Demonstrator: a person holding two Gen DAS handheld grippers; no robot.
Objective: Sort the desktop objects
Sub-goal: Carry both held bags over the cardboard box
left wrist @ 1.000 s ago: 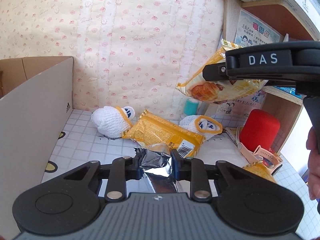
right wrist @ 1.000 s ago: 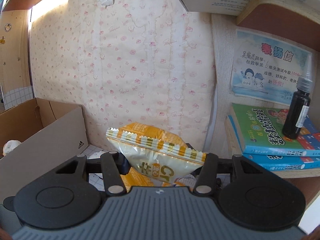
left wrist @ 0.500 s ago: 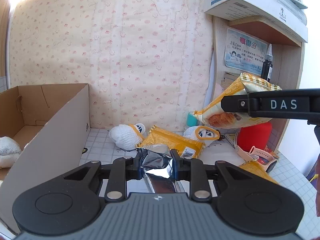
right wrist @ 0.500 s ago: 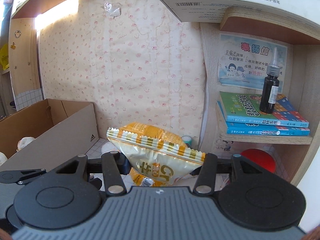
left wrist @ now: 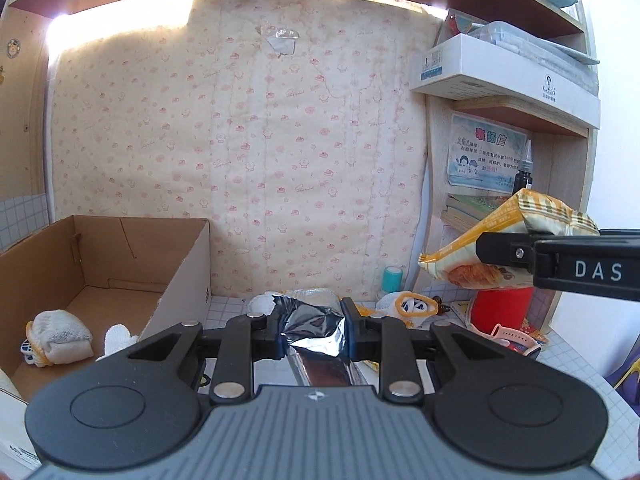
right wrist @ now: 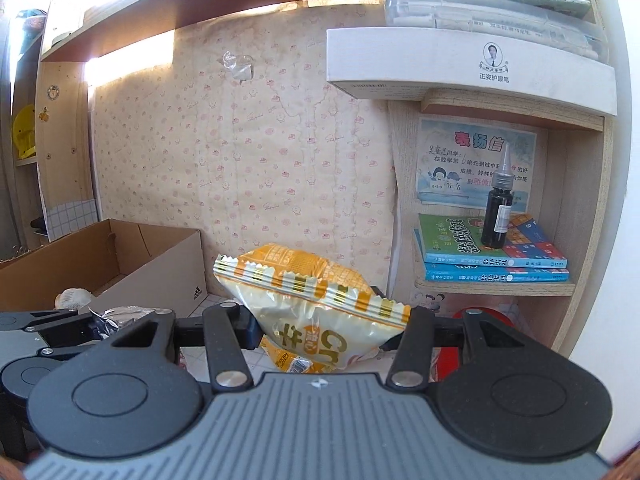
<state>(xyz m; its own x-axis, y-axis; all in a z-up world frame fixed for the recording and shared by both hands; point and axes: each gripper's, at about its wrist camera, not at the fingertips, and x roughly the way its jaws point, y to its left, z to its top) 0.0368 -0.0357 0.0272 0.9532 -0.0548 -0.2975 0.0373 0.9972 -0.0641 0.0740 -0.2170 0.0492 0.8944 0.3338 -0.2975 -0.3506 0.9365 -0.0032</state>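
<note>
My left gripper is shut on a crinkled silver foil packet and holds it above the desk. My right gripper is shut on a yellow and white snack bag, raised well above the desk; the bag also shows in the left wrist view at the right. An open cardboard box stands at the left with white gloves inside. More white gloves and a yellow snack bag lie on the tiled desk behind my left gripper, mostly hidden.
A red cylinder, a pink watch strap and a teal cap sit at the right by the shelf unit. Books and a black dropper bottle stand on the shelf. The quilted wall is behind.
Both grippers have risen and pulled back from the desk with their packets; the box interior and upper shelves have come into view.
</note>
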